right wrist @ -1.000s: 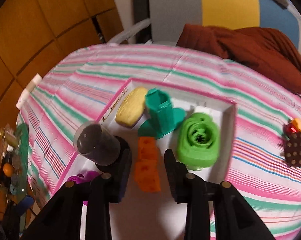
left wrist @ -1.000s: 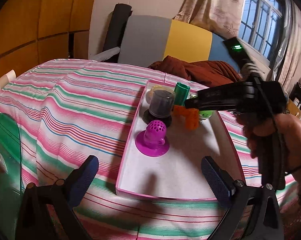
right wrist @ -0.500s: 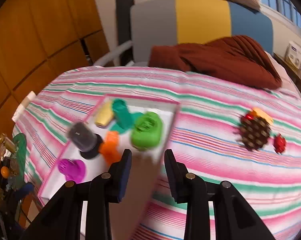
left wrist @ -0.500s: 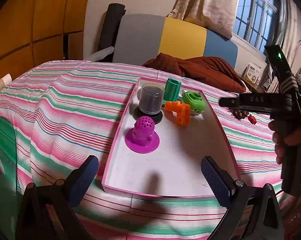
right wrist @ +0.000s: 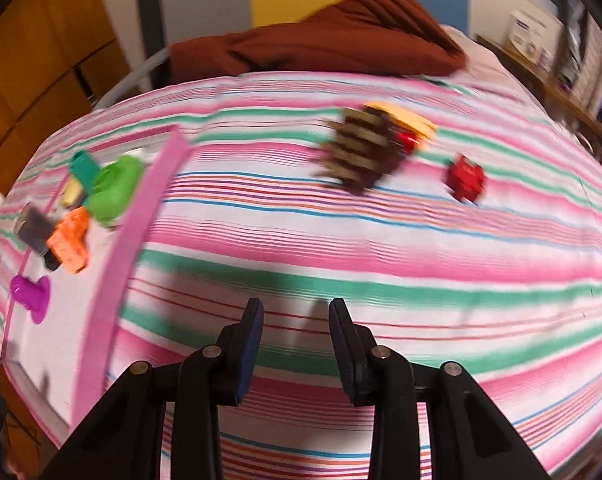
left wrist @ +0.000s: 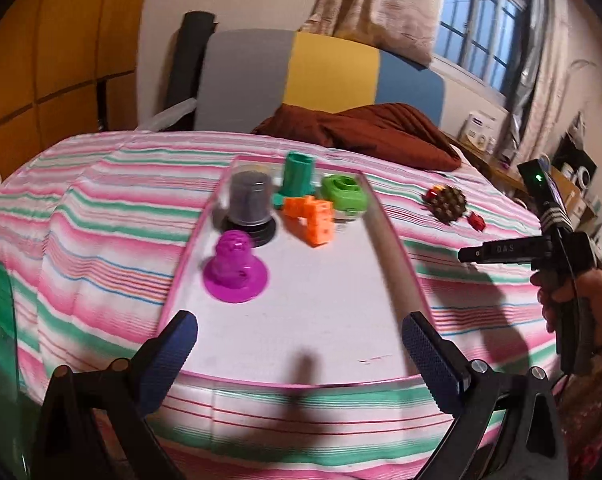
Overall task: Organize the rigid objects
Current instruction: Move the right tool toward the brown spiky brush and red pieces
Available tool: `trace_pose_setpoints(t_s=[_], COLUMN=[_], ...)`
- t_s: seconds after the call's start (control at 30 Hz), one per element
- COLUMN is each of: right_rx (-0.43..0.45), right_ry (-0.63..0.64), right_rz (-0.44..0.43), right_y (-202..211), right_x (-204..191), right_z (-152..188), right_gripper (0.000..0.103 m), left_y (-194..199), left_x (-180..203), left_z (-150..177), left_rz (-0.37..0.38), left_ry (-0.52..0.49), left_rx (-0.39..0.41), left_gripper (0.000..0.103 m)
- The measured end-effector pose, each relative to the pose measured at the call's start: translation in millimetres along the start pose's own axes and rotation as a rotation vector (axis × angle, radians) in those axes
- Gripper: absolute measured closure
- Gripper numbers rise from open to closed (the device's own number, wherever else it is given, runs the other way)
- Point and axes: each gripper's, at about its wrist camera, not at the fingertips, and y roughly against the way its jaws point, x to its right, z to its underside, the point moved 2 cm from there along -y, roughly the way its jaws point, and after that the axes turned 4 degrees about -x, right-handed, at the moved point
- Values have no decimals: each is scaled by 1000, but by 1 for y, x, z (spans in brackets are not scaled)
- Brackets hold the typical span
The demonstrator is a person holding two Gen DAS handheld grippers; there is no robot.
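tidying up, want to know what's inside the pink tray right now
The pink tray holds a purple toy, grey cup, orange block, teal piece and green piece. A yellow item hides behind them.

Ahead of the right gripper's fingers, the brown studded piece and the red piece smear with motion; their shapes cannot be told. Left of those fingers, the pink-rimmed tray runs off the picture's edge, and its toys blur together.
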Motion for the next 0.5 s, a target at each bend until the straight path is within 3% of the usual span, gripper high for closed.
trace_pose_setpoints(t_s=[0.2,0.37,0.5], right_rx=[-34,83,167], right_ry=[-152,-242,-246], right_rz=[8,-31,4], right_y=[-3,7,8], right_x=[55,95,103], right_z=[-8,-41,-63], right_gripper=[70,70,70], left_y=[-1,-4,-6], left_x=[33,52,60], left_z=[-4,-4,-2], left_rz=[17,23,7], left_ry=[-100,-157,-188], left_rx=[-1,-10,-18], left_gripper=[0,0,0])
